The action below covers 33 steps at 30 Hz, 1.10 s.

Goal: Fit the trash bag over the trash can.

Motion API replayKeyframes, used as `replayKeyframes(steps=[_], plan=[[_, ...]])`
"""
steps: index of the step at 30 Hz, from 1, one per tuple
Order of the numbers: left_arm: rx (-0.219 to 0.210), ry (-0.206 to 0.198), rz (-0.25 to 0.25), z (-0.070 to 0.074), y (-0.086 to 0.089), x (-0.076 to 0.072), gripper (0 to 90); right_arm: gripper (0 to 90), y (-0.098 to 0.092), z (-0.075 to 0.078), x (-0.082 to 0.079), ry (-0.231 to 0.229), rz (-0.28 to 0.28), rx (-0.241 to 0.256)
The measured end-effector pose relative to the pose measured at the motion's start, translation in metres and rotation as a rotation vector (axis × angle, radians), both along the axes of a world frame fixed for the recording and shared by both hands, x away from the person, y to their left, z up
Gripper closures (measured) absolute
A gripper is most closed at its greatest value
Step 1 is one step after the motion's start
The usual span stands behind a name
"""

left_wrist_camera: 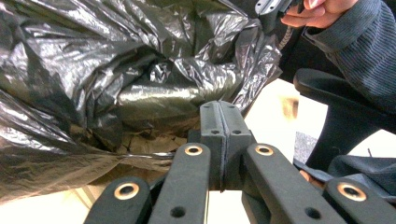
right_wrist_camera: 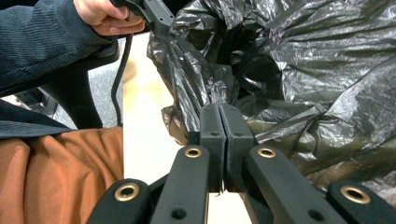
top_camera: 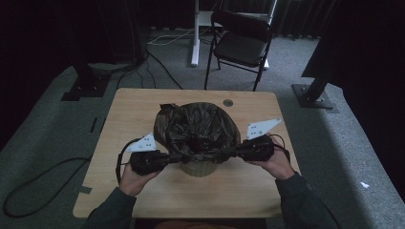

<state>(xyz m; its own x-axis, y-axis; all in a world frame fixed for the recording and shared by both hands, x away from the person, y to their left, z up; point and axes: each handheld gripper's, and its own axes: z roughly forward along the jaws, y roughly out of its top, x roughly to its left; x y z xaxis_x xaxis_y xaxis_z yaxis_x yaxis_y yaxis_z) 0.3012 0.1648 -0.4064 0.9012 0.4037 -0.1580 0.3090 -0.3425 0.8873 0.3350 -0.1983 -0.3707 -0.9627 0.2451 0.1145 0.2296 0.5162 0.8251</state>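
From the high view, a small tan bin stood near the middle of the pale wooden surface, lined with a crinkled black plastic bag that ballooned over its rim. The left gripper and the right gripper met the bag's near edge from either side, each held in a hand with a dark ribbed sleeve. A folding chair stood on the grey carpet beyond the far edge.

The left gripper view gave what the high view could not: the left gripper's matte black jaws pressed flat together, their tips against the glossy, wrinkled film; whether any film was pinched between them I cannot tell. The right gripper view showed the right gripper's jaws likewise closed at the bag's folds, with orange cloth at lower left.
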Motion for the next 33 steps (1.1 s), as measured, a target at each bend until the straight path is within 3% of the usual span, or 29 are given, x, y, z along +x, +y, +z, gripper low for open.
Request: replayKeyframes(steps=[9,14,17,23,33], plan=[[0.041,0.033,0.021,-0.010,-0.002,0.004,89.4,89.3,-0.004,-0.004,0.002,0.008,-0.015,0.000],[0.059,0.067,0.069,-0.022,0.005,0.013,89.4,89.4,-0.007,-0.004,0.002,0.010,-0.025,0.000],[0.043,0.084,0.107,-0.025,0.013,0.017,87.9,89.4,-0.007,-0.003,0.002,0.007,-0.025,0.000],[-0.006,0.029,0.155,-0.009,0.027,0.012,71.2,81.7,-0.011,0.003,0.004,-0.009,-0.052,0.021],[-0.078,-0.022,0.238,0.014,0.049,0.017,64.1,73.9,-0.019,0.016,0.011,-0.034,-0.112,0.062]])
